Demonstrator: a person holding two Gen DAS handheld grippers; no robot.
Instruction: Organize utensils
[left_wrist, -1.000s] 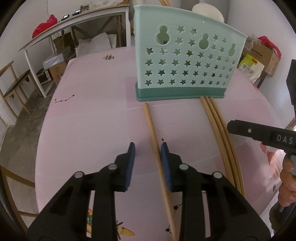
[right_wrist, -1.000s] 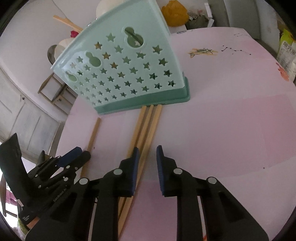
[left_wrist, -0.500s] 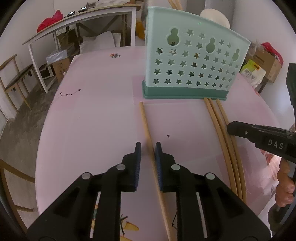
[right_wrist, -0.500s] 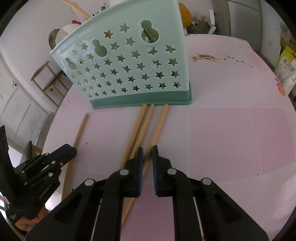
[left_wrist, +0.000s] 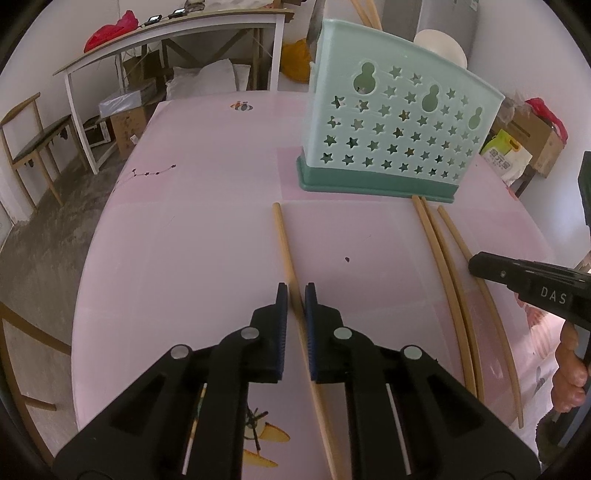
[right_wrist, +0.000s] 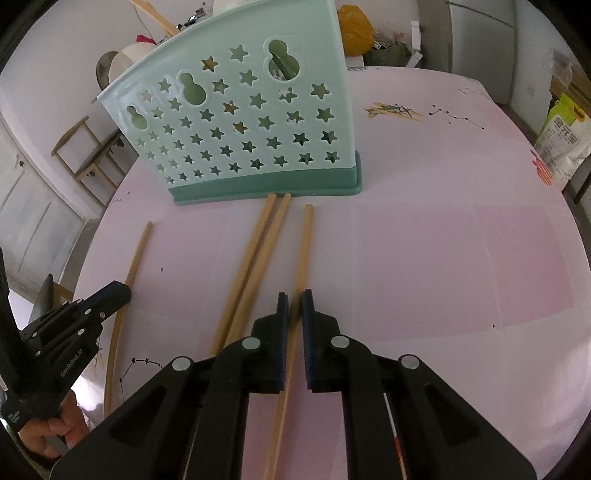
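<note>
On the pink table (left_wrist: 207, 229), mint star-pierced holder (left_wrist: 399, 125), chopsticks poking out.

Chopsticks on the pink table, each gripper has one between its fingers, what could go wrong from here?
1. The left gripper is closing on the lone chopstick well back from its far tip, so the long front end may sag or pivot on lifting.
2. The right gripper pinches the outer chopstick close to the two loose chopsticks; lifting could drag or roll them.
3. Both sticks are long; they may catch the rim of the green holder.
</note>
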